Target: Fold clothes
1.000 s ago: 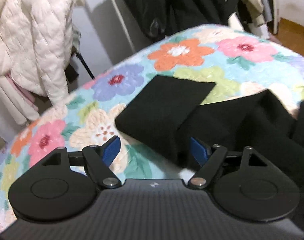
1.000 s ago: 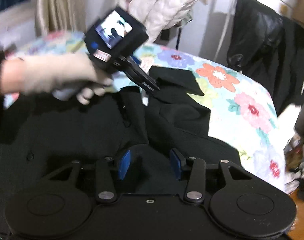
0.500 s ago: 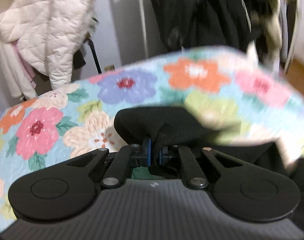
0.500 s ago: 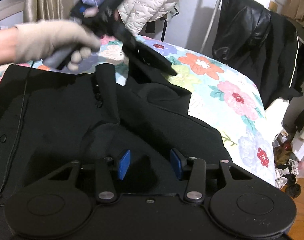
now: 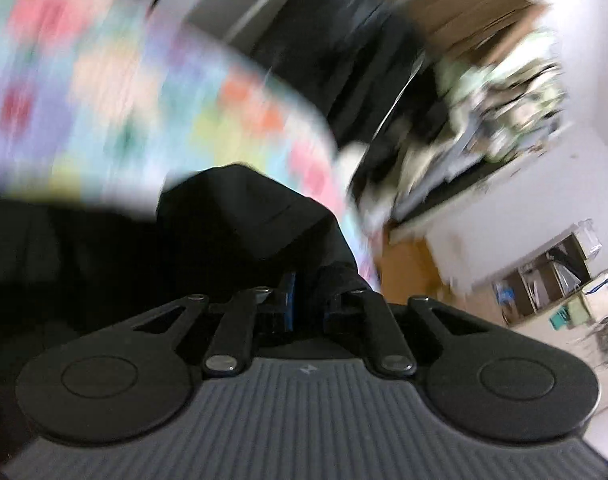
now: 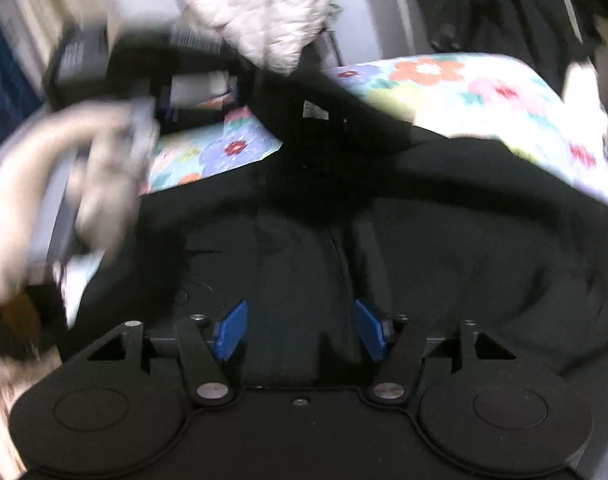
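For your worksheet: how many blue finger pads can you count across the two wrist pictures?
3. Two on the open right tongs, above the black garment; one on the left tongs, shut on the sleeve. Its partner is hidden by cloth.

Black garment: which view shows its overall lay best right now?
Right wrist view. The black garment spreads across the floral bedspread under the open right tool. Left wrist view shows only a bunched fold pinched in the left tool, with blurred surroundings.
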`<state>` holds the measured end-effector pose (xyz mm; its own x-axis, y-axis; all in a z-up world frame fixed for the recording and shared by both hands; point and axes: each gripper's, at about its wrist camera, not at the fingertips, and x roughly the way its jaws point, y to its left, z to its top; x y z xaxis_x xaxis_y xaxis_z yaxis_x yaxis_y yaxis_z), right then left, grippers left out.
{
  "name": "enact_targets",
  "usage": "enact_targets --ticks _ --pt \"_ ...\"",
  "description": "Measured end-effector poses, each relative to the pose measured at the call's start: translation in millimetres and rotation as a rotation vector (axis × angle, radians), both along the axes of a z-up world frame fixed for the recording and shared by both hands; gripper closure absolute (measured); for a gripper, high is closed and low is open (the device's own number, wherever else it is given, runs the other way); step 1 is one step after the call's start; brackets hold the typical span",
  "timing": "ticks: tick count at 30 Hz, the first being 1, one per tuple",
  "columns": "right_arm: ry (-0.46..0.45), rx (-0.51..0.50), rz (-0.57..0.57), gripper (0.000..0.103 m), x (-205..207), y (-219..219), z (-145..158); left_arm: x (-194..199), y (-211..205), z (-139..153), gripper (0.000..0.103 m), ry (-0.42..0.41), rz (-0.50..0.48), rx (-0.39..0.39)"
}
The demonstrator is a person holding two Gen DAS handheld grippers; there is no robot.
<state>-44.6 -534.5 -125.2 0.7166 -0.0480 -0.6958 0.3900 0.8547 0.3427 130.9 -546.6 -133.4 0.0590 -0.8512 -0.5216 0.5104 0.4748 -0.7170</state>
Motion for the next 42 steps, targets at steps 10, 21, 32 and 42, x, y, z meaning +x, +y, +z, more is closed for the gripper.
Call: enact_targets --ticks 10,21,32,42 --pt "0.030 -0.069 -0.140 0.038 -9.6 18.1 -19.5 -60.9 31.9 -50.8 0.064 -0.180 -0.185 0.249" --pt "-0.035 -0.099 -0.143 0.038 -64.9 33.9 41.7 -106.3 82.8 42.7 0.031 -0.717 -0.227 0.316" --pt "0.006 -0.037 0.034 0.038 -108.8 53.2 150.3 -77.0 127.8 164.6 0.024 -0.888 -0.473 0.444" --pt "0.113 -0.037 0.068 0.022 -66.3 42.8 63.0 -92.5 79.5 35.1 0.012 -0.597 -0.472 0.347"
